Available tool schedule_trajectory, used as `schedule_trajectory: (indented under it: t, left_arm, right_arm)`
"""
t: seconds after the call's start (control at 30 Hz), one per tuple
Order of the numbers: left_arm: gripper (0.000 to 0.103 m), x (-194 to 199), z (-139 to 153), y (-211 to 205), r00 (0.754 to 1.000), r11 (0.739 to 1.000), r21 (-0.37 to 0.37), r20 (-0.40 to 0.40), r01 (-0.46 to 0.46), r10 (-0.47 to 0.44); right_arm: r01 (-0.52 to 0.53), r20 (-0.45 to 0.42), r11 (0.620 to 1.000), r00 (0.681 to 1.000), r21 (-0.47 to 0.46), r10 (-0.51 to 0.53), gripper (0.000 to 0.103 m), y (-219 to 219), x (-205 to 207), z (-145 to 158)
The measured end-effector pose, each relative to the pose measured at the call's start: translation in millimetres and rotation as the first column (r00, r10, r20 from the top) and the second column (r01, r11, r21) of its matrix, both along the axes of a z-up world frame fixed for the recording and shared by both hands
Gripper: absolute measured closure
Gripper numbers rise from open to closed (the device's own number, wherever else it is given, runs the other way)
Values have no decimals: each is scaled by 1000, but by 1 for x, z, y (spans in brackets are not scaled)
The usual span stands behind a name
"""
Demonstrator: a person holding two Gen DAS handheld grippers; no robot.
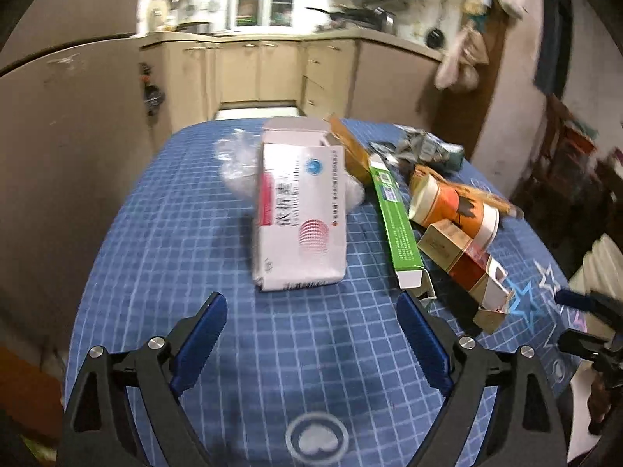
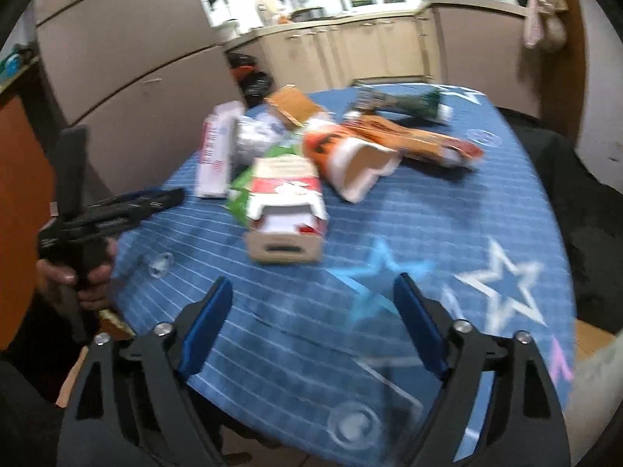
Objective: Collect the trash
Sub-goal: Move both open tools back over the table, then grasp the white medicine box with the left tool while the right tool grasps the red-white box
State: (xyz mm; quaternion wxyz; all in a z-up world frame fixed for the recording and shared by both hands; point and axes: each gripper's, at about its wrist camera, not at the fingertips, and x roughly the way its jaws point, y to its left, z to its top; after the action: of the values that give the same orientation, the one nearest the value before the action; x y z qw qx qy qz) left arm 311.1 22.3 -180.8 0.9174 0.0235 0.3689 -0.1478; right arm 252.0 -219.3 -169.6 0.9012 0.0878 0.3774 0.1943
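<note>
Trash lies on a blue checked tablecloth [image 1: 155,272]. A white medicine box [image 1: 300,214] sits just ahead of my left gripper [image 1: 311,303], which is open and empty above the cloth. To its right lie a long green box [image 1: 395,225], an orange paper cup [image 1: 451,202] and a small brown-and-red carton [image 1: 463,260]. Crumpled clear plastic [image 1: 237,159] lies behind the white box. My right gripper [image 2: 311,284] hangs open and empty over the cloth's stars, short of the same small carton [image 2: 286,214]. Beyond are the cup [image 2: 350,163], an orange wrapper [image 2: 420,140] and a green wrapper [image 2: 397,101].
A hand [image 2: 78,272] holds the left gripper at the table's left edge. Clear suction discs [image 1: 317,439] [image 2: 352,424] sit on the near cloth. A fridge [image 1: 78,136] stands left of the table and kitchen cabinets [image 1: 257,70] stand behind it. Something dark [image 2: 584,194] is at the right.
</note>
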Motion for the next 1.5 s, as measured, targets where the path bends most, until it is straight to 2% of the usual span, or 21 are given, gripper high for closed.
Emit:
schedule_trajectory:
  t: [0.1,0.33,0.43,0.5,0.57,0.73,0.8,0.87,0.93,0.97,1.0,1.07,1.23,1.5]
  left_arm:
    - [14,19,-4,-5,999,998,30,-9,50,-49]
    - [14,49,-10,-2,996,996,38,-44,80,-78]
    - [14,56,-12,-3,994,995,38,-54,93,-91]
    - [14,61,-14,-6,993,994,43,-61,101,-98]
    - [14,67,-16,-10,993,994,46,-67,98,-95]
    - [14,79,-21,-17,996,996,66,-69,66,-62]
    - [14,82,-22,-17,995,996,63,-81,59,-54]
    - [15,82,-25,-17,995,997,65,-87,49,-43]
    - [21,81,-27,-18,995,997,70,-95,42,-35]
    - [22,81,-28,-17,995,997,71,-98,38,-31]
    - [28,80,-29,-17,995,997,73,-99,31,-24]
    - [33,78,-29,-17,995,997,79,-94,26,-19]
    - [34,64,-25,-14,996,997,69,-84,26,-20]
    - [34,21,-11,-11,999,997,80,-50,-14,18]
  right_arm:
    - [-60,16,998,998,16,60,9,13,19,3]
    - [-73,-85,994,993,85,81,9,28,70,-16]
    - [-74,-100,993,992,96,83,9,35,81,-22]
    - [-78,-92,993,992,87,86,11,39,83,-21]
    - [-75,-91,995,993,67,81,21,42,85,-20]
    - [-61,-84,997,994,36,64,36,45,85,-21]
    - [-56,-82,998,995,32,59,37,45,85,-21]
    - [-50,-80,998,995,39,53,37,44,85,-21]
    - [-45,-76,998,996,32,47,38,46,85,-22]
    - [-47,-74,998,996,28,49,45,48,87,-22]
    - [-50,-77,998,996,25,52,49,49,88,-22]
    - [-51,-76,998,996,30,53,49,49,87,-22]
    - [-41,-71,998,996,52,45,50,44,78,-19]
    - [-23,-36,999,999,23,23,50,43,52,-8]
